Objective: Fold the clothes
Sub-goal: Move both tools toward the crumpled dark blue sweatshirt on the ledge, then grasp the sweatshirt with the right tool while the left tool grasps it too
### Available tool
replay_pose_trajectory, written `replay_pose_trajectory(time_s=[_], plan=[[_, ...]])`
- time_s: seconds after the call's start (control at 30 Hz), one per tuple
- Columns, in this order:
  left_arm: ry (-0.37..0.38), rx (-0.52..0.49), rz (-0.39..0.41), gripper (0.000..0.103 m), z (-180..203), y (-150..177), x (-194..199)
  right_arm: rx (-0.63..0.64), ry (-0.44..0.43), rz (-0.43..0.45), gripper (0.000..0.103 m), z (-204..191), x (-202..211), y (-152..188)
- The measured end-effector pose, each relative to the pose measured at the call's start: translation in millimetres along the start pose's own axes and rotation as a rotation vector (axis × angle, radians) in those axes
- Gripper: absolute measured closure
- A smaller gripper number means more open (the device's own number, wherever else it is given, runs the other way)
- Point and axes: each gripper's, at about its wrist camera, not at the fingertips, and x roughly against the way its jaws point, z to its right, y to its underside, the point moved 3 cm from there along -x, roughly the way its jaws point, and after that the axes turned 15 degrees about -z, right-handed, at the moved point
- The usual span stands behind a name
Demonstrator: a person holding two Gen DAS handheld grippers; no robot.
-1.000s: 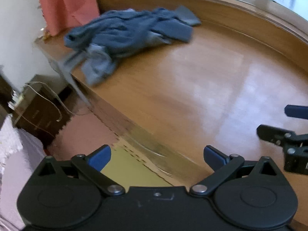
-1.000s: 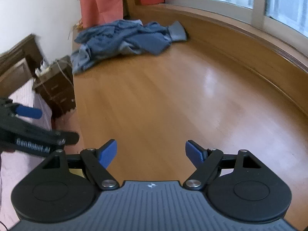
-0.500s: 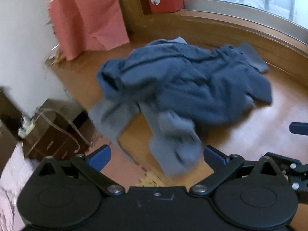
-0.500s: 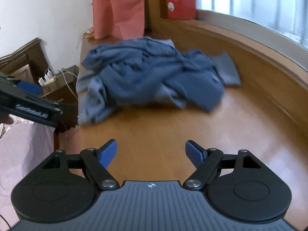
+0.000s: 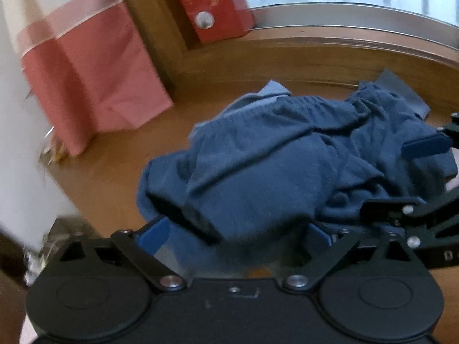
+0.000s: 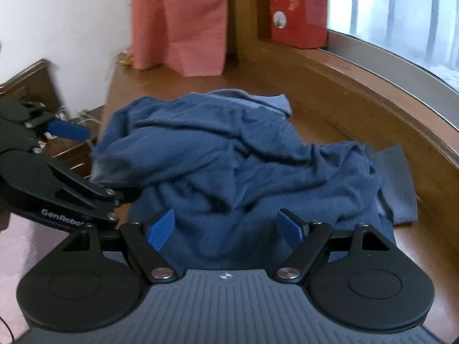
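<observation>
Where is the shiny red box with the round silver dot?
The shiny red box stands on the wooden ledge by the window, at the back of both views, right of the pink paper bag, behind the crumpled blue garment.

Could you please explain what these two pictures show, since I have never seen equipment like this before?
There is no robot here: a person holds a hand-held claw in each hand, and each carries a wide-angle camera looking along its two blue-tipped fingers. One picture comes from the left claw, the other from the right claw; each also sees the other claw at its edge. Ahead lies a crumpled blue garment on a wooden ledge under a window, with a pink paper bag and a red box behind it. Both claws are open and hold nothing; the left has just been closing slightly around the cloth's near edge.
</observation>
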Motion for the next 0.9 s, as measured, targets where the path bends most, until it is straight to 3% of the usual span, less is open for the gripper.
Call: replay_pose_trajectory(time_s=[0.07,0.17,0.2,0.3,0.37,0.43,0.47,0.53,0.73,0.9], plan=[[0.066,-0.006,-0.015,0.019,-8,-9,-9,-0.049,0.006,-0.015,0.022,3,-10,-7],[0.241,0.002,-0.036,0.038,-24,-17,-19,-0.154,0.016,-0.031,0.021,4,-21,-14],[0.284,-0.001,-0.04,0.04,-29,-20,-23,-0.183,0.017,-0.038,0.021,4,-25,-15],[0.338,-0.043,-0.014,0.054,-35,-24,-27,-0.226,0.038,-0.023,0.024,-1,-29,-18],[0.352,-0.085,0.007,0.065,-34,-25,-24,-0.23,0.049,-0.003,0.04,-10,-29,-17],[0.374,-0.118,0.024,0.071,-36,-28,-20,-0.229,0.049,0.01,0.076,-24,-27,-17],[0.386,-0.13,0.03,0.075,-38,-29,-18,-0.238,0.058,0.017,0.077,-30,-26,-19],[0.421,-0.143,0.044,0.081,-43,-32,-14,-0.249,0.09,0.035,0.09,-39,-23,-22],[0.467,-0.185,0.142,0.084,-48,-40,19,-0.31,0.097,0.158,0.098,-51,15,-25],[0.49,-0.287,0.262,0.084,-34,-44,69,-0.319,0.13,0.255,0.1,-57,60,-21]])
